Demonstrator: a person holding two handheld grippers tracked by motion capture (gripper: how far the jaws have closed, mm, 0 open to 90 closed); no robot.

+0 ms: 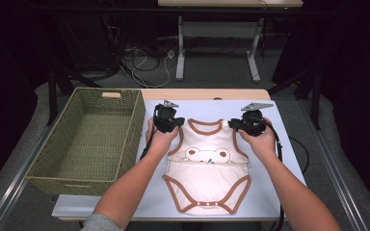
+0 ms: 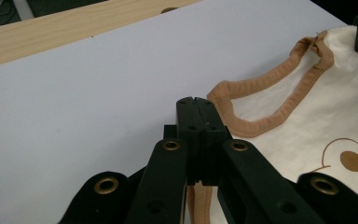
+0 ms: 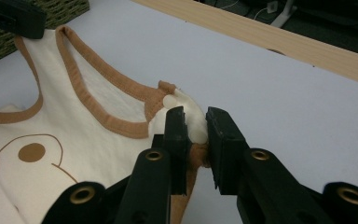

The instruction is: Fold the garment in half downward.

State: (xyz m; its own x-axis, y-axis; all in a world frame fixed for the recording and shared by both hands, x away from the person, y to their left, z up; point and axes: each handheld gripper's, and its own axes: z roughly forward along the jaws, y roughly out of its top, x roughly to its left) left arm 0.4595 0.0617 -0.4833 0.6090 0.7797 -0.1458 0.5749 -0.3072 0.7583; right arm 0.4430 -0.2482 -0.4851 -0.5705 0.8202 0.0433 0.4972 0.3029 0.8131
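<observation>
A cream baby bodysuit (image 1: 206, 168) with brown trim and a printed animal face lies on the pale sheet (image 1: 279, 159), neck opening away from the person. My left gripper (image 1: 180, 123) is shut on its left shoulder strap; in the left gripper view the jaws (image 2: 196, 101) are pressed together, with the brown trim (image 2: 261, 123) running out from their tips. My right gripper (image 1: 232, 124) is shut on the other shoulder. In the right gripper view its pads (image 3: 196, 119) pinch the cream fabric and a snap tab (image 3: 186, 105). The bodysuit creases across its middle.
A large empty green wicker basket (image 1: 89, 139) stands on the table's left, close to my left hand; its corner (image 3: 51, 11) appears in the right gripper view. The wooden table edge (image 1: 204, 94) runs along the far side. Table legs and cables lie on the floor beyond.
</observation>
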